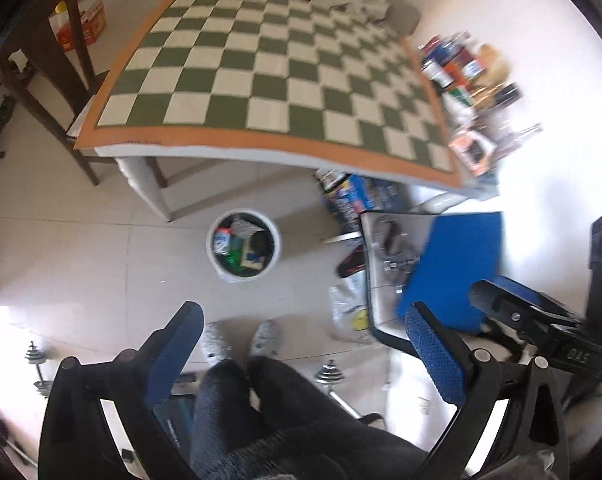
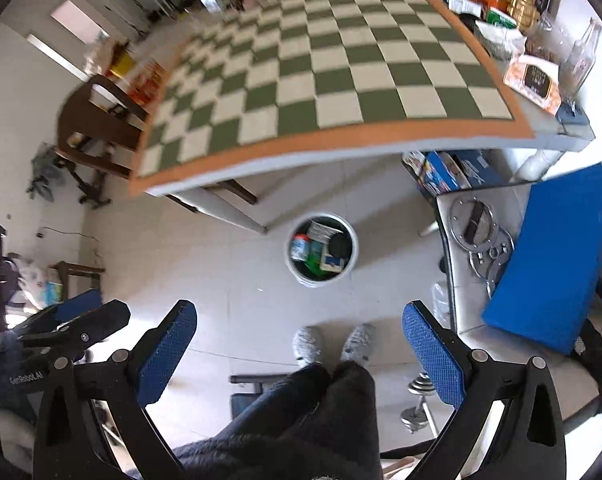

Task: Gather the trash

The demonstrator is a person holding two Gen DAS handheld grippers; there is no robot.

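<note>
While both grippers, left [image 1: 301, 350] and right [image 2: 299, 344], hang released and empty, trash sits in the bin [image 2: 353, 258] below the tabletop's [image 2: 341, 72] near edge; scan the tabletop's right edge clutter [image 2: 497, 16] next.

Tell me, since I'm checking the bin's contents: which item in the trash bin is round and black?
The black disc at the right side of the white trash bin; the items beside it are lighter, printed packages in white, blue and green.
</note>
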